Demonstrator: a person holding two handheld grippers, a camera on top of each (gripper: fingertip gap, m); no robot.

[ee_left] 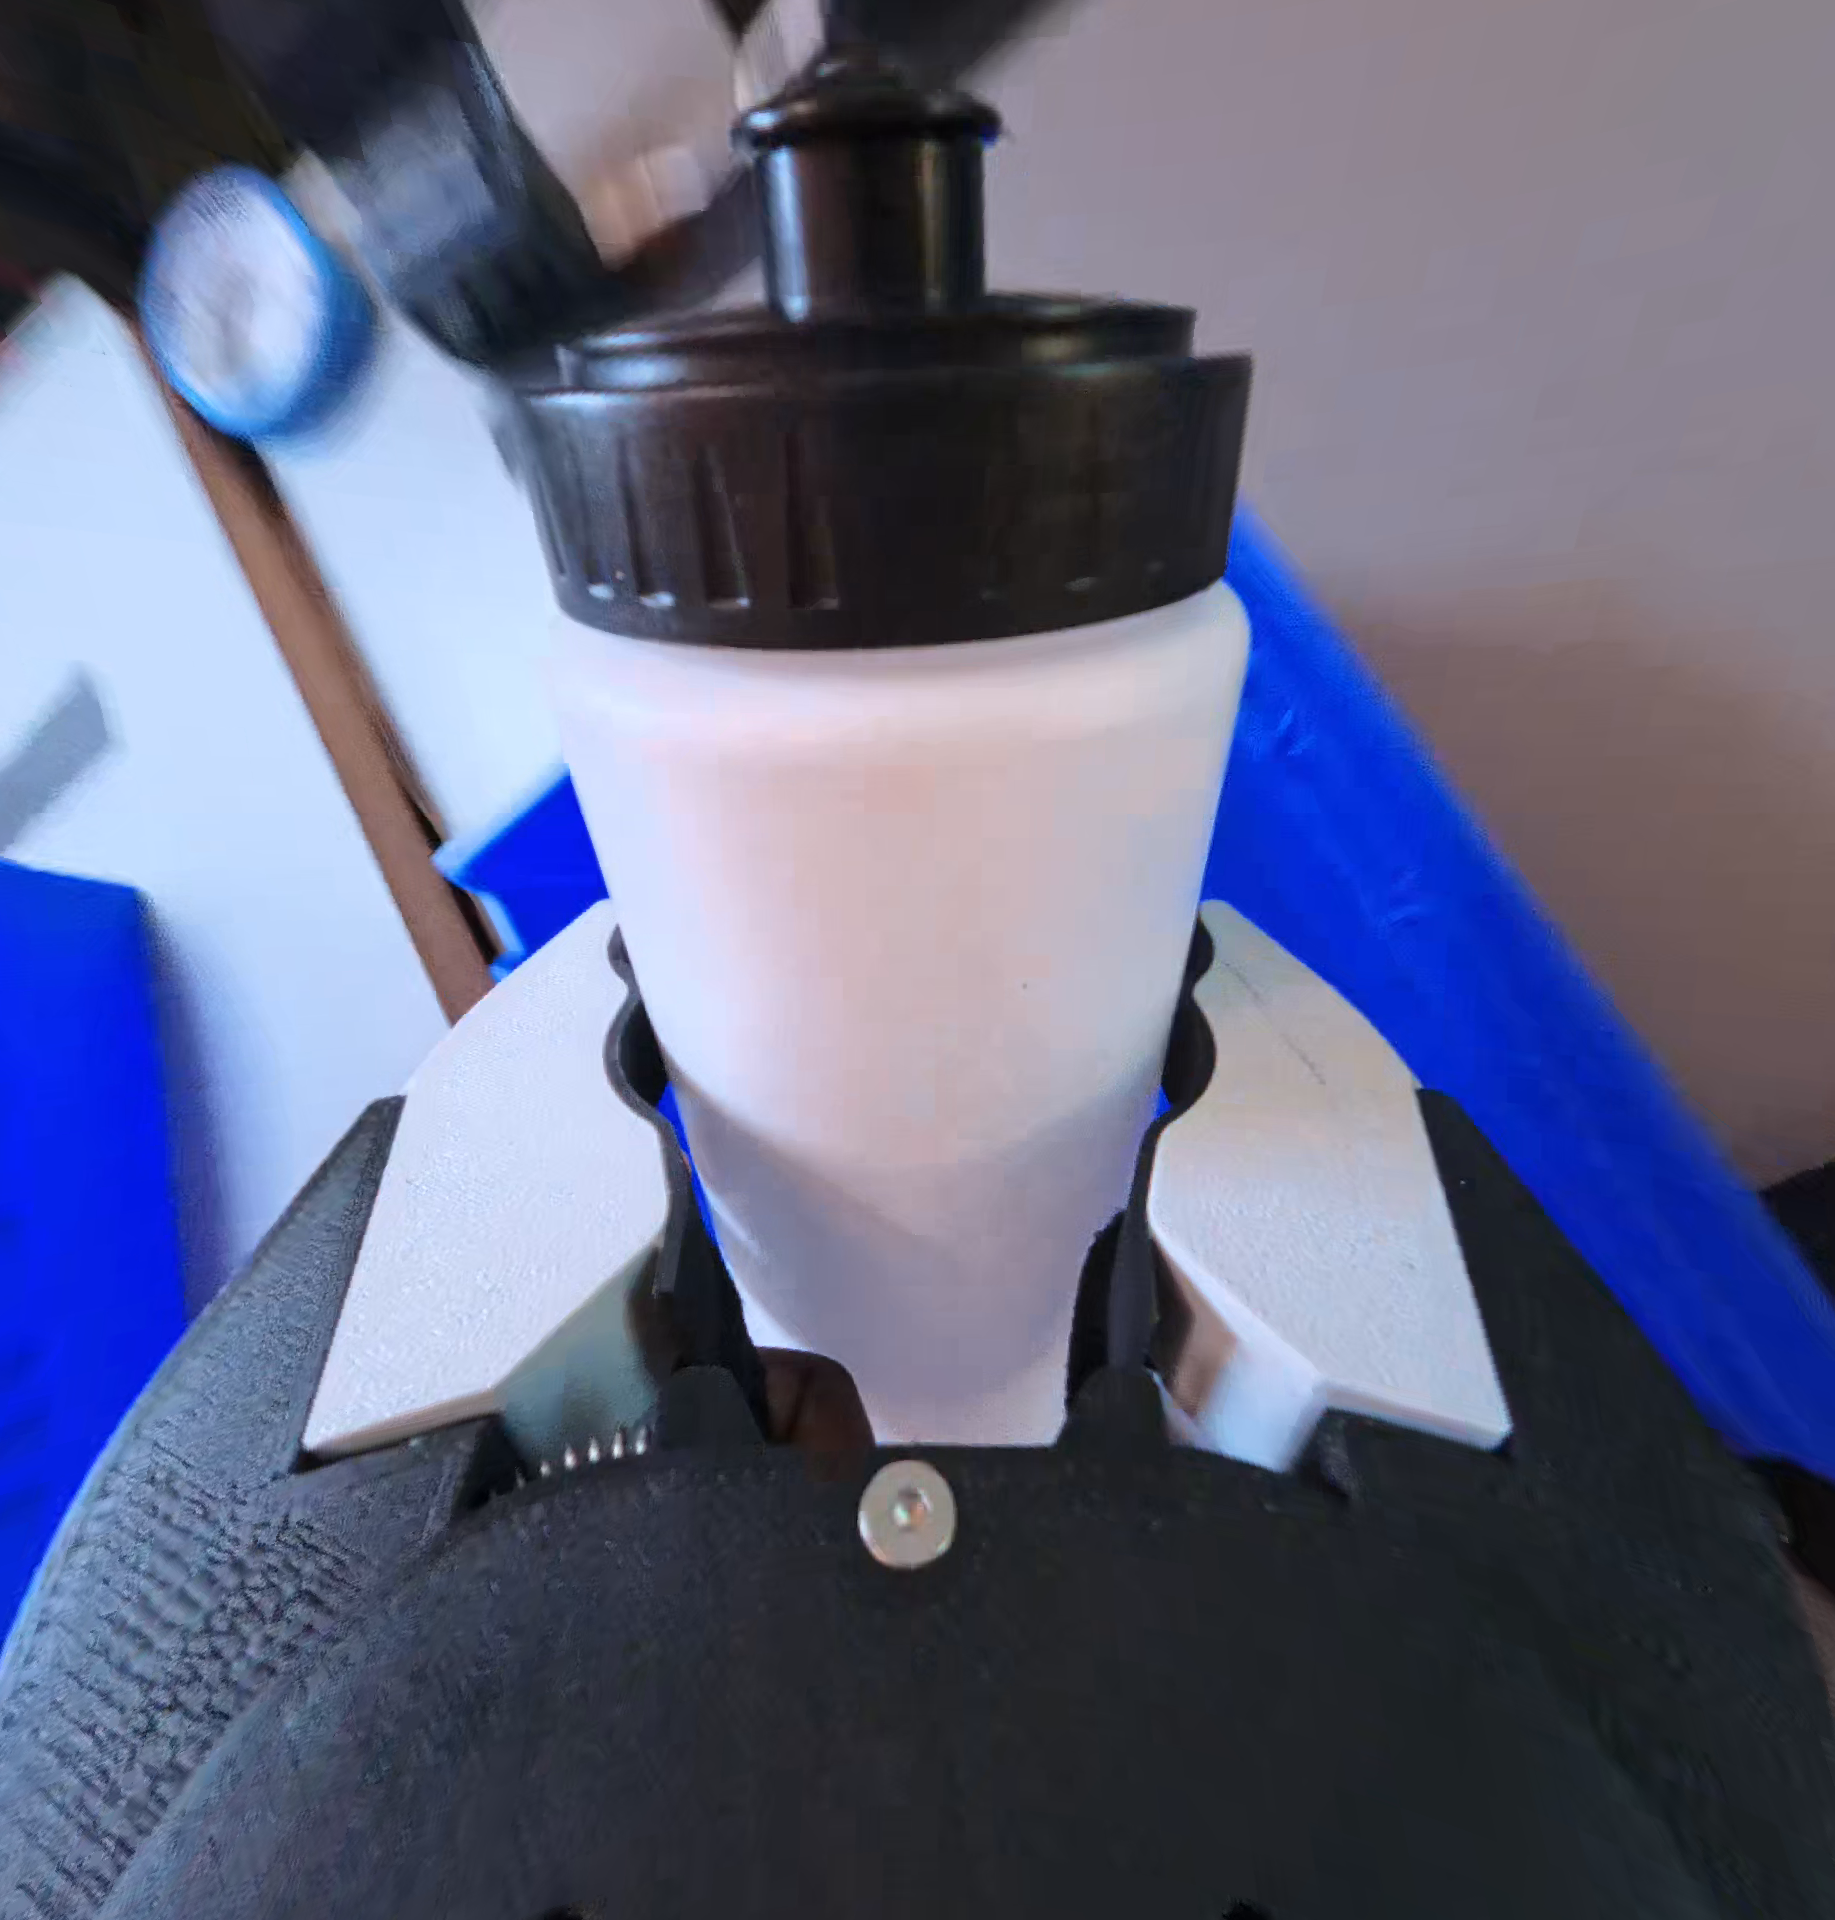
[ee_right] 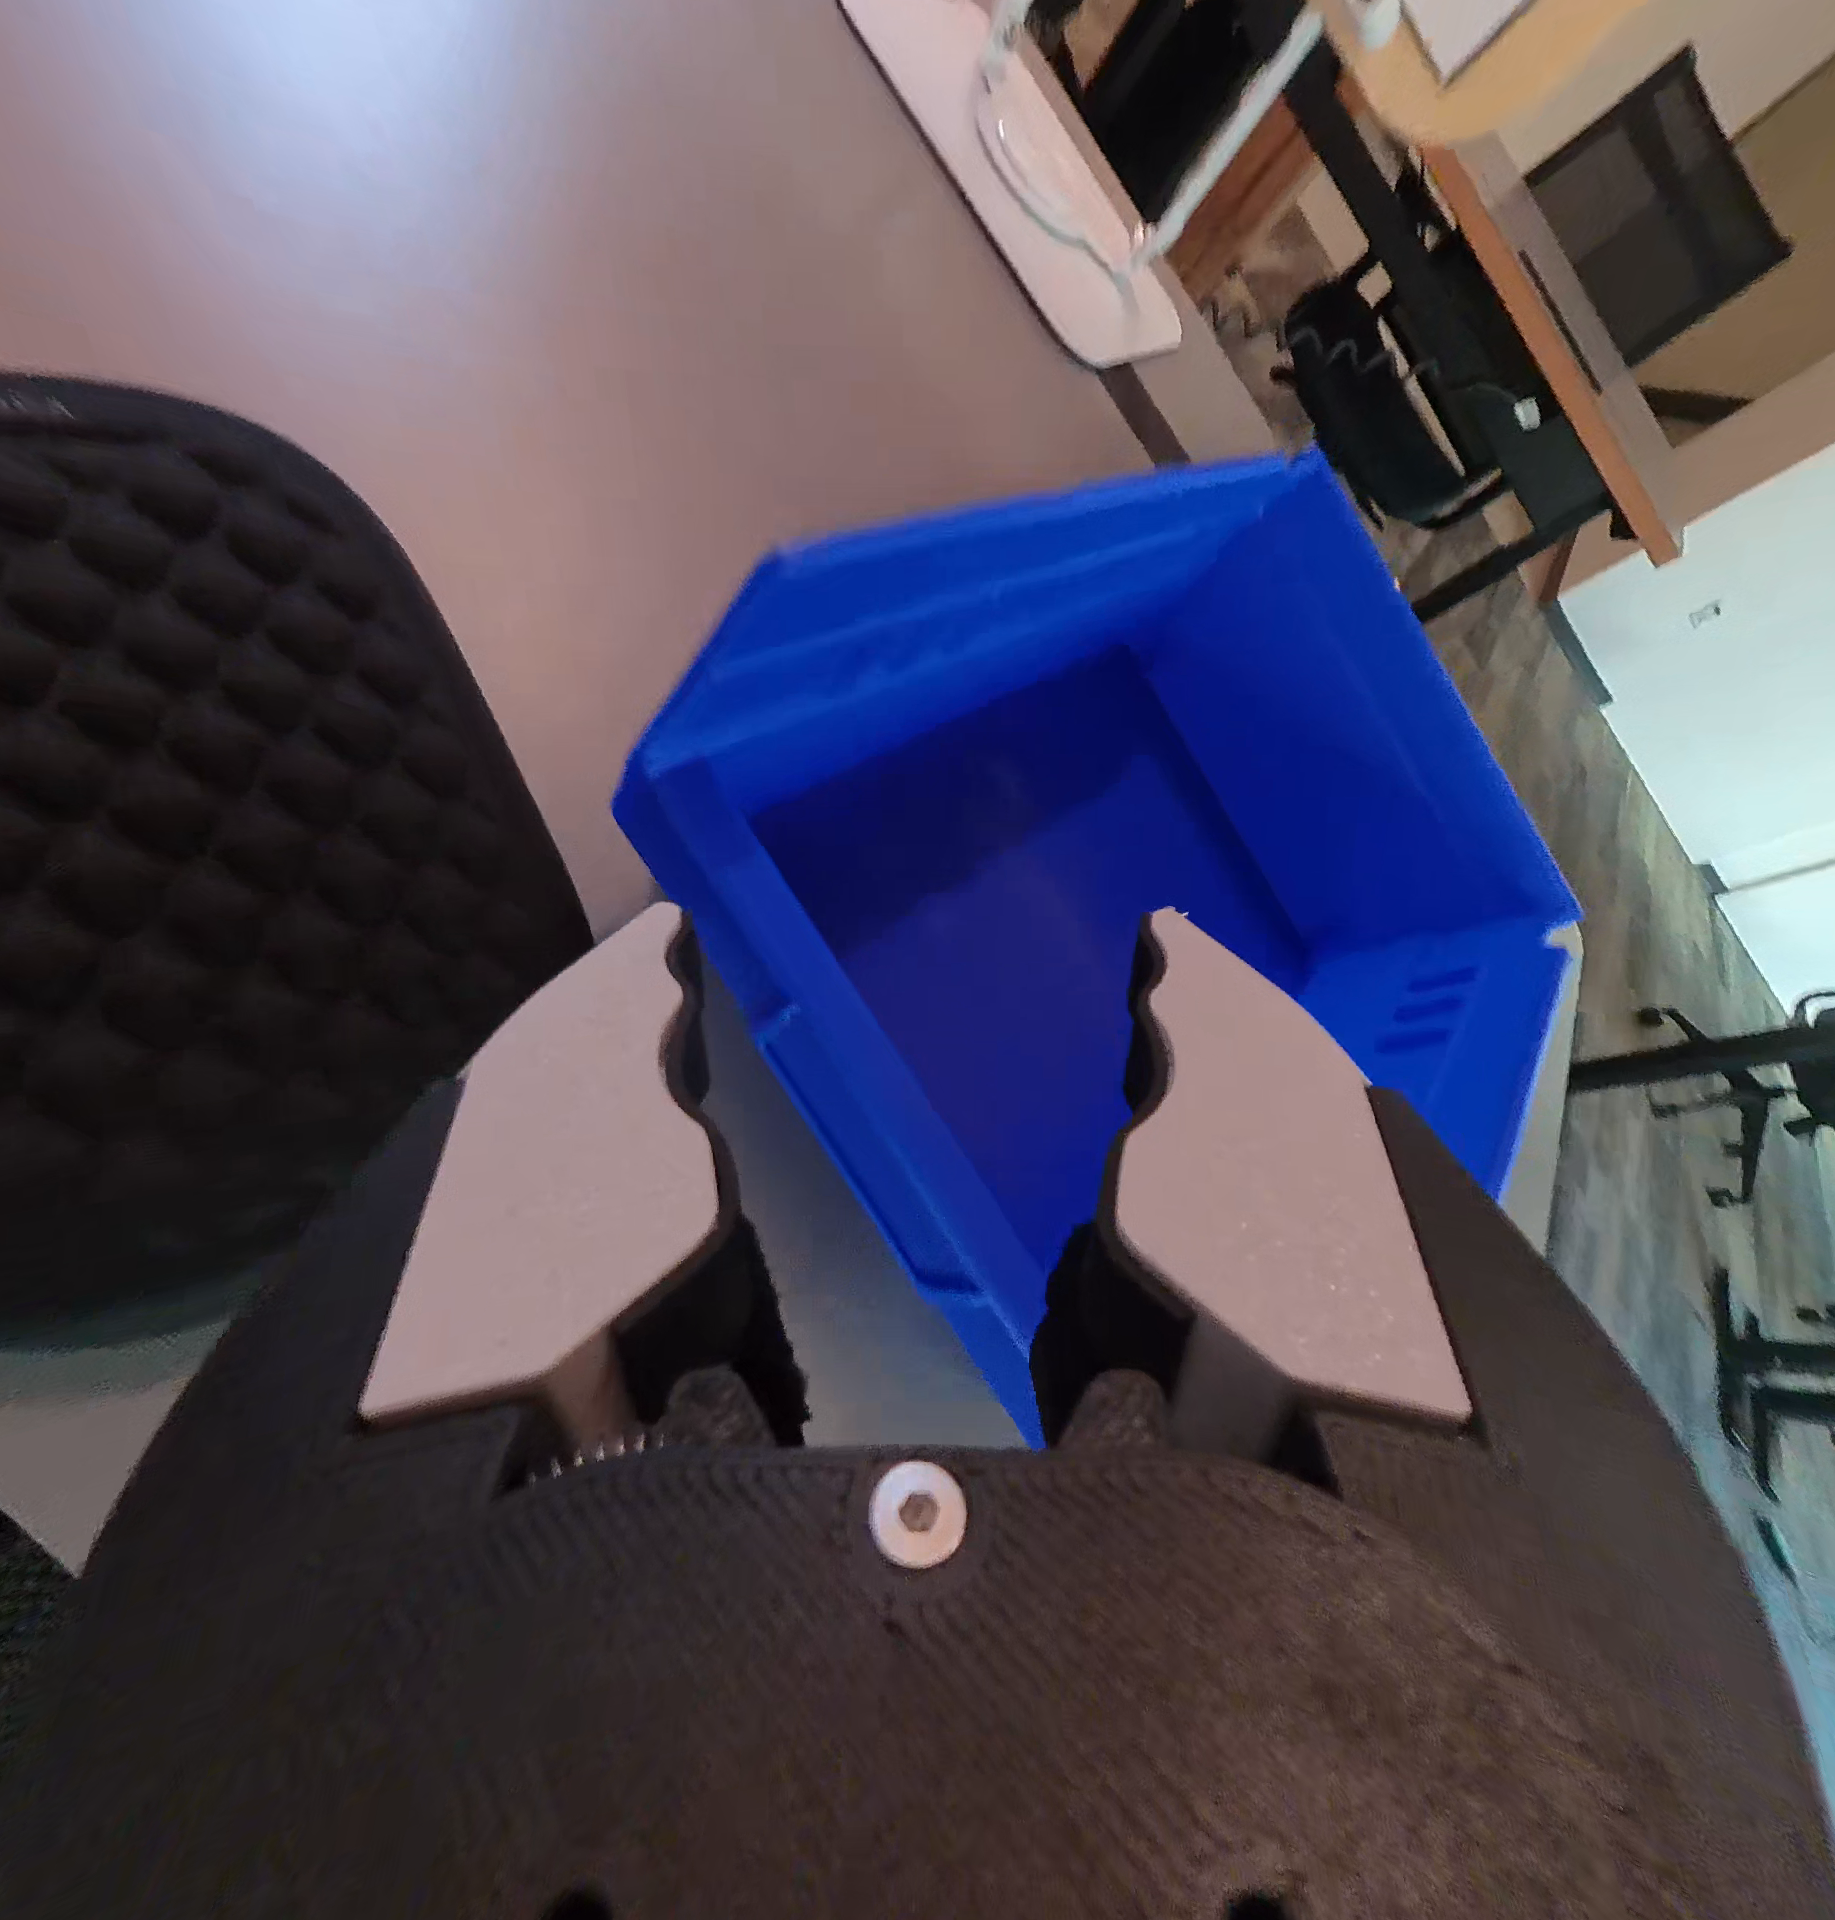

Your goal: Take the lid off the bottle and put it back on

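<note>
Left wrist view: left claw (ee_left: pixel 908 1039) clamps the white bottle (ee_left: pixel 897 883) at frame centre, black lid (ee_left: pixel 877 499) seated on its neck. Judged step: bottle steadied, lid not yet gripped. Next move calls for the right claw (ee_right: pixel 918 997), gaping and empty, to close on the lid. Only the right wrist view shows the blue bin's (ee_right: pixel 1412 748) interior on the desk (ee_right: pixel 477 260).
</note>
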